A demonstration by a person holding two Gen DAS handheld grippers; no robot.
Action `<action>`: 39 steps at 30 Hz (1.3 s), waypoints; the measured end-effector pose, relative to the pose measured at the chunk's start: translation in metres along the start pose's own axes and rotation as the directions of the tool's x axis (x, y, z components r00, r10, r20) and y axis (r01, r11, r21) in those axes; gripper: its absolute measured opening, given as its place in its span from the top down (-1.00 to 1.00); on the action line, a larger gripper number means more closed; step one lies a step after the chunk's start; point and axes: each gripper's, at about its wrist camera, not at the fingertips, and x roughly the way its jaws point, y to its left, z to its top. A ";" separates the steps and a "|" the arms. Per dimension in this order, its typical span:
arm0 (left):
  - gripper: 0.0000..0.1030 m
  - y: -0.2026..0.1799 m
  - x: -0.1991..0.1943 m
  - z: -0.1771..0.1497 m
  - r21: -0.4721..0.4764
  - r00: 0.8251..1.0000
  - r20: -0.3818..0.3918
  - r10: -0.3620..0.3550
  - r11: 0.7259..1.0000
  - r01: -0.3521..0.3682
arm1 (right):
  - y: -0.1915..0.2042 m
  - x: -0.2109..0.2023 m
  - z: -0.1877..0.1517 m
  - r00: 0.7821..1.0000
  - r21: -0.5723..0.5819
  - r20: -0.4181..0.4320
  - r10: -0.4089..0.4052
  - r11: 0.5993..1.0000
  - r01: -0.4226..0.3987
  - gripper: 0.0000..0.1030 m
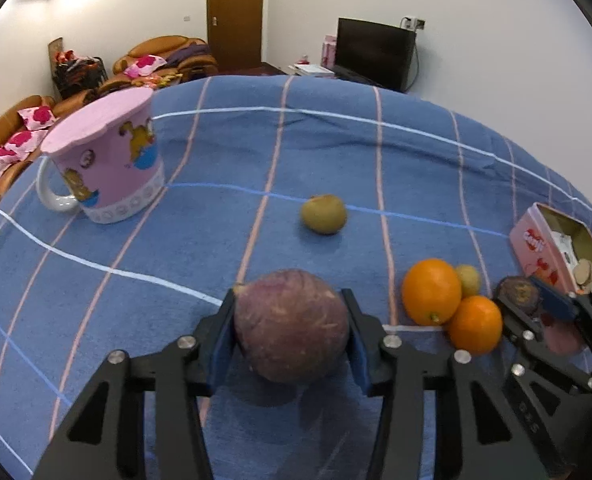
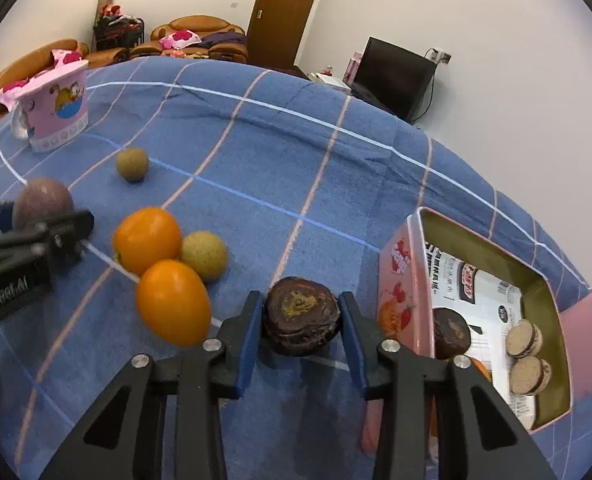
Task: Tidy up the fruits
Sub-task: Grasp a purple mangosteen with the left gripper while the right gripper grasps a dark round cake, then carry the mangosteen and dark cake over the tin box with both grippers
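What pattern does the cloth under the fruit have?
The cloth is blue, crossed by thin white, pink and lighter blue lines in a wide check. The left wrist view shows it best.

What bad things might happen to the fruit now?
1. The left gripper is pinching the round purple fruit; round fruit might slip out and roll across the blue cloth.
2. The right gripper holds the dark fruit close to two oranges; a bump might send them rolling.

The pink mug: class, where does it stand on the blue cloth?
The pink mug stands upside down at the far left of the blue cloth in both views, apart from the fruit, nearest the lone brown fruit.
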 end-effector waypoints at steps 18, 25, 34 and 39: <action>0.03 -0.015 -0.053 -0.009 0.021 0.945 0.328 -0.001 1.000 -0.007 | -0.031 -0.078 -0.027 0.882 0.171 0.438 0.174 0.947 -0.272 0.23; 0.03 -0.023 -0.058 -0.011 0.019 0.932 0.361 0.041 0.999 -0.051 | -0.026 -0.088 -0.032 0.878 0.175 0.469 0.096 0.964 -0.200 0.23; 0.03 -0.034 -0.066 -0.019 0.018 0.922 0.382 0.068 0.997 -0.081 | -0.032 -0.089 -0.037 0.882 0.192 0.463 0.085 0.962 -0.194 0.23; 0.03 -0.040 -0.070 -0.024 0.023 0.923 0.381 0.062 0.997 -0.077 | -0.035 -0.088 -0.040 0.885 0.196 0.457 0.082 0.962 -0.191 0.23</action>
